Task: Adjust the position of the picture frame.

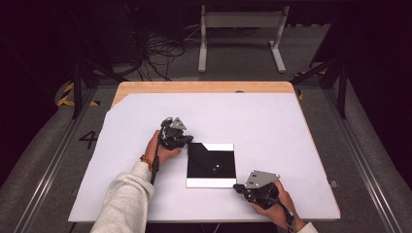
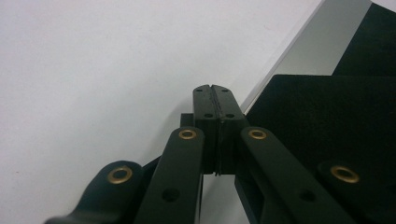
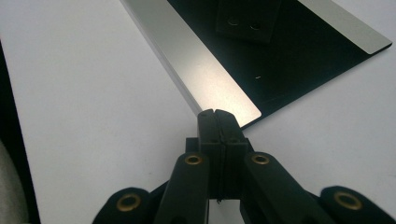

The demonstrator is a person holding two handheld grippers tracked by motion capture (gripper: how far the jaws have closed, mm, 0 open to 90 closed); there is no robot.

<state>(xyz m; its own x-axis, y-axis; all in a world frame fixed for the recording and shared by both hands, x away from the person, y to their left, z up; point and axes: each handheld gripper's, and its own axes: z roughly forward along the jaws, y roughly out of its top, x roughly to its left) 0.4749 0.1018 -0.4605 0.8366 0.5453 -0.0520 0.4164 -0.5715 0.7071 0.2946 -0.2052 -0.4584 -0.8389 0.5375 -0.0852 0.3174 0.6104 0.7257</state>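
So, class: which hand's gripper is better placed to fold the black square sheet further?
Left, probably: the left gripper sits at the black square sheet's folded corner; the right gripper rests by its near edge.

I count one black square panel (image 1: 211, 165) with two white edge strips, one white sheet (image 1: 272, 121) beneath it, and two handheld grippers.

A black sheet (image 1: 211, 165) with white edge strips lies on a white table cover (image 1: 272, 121).
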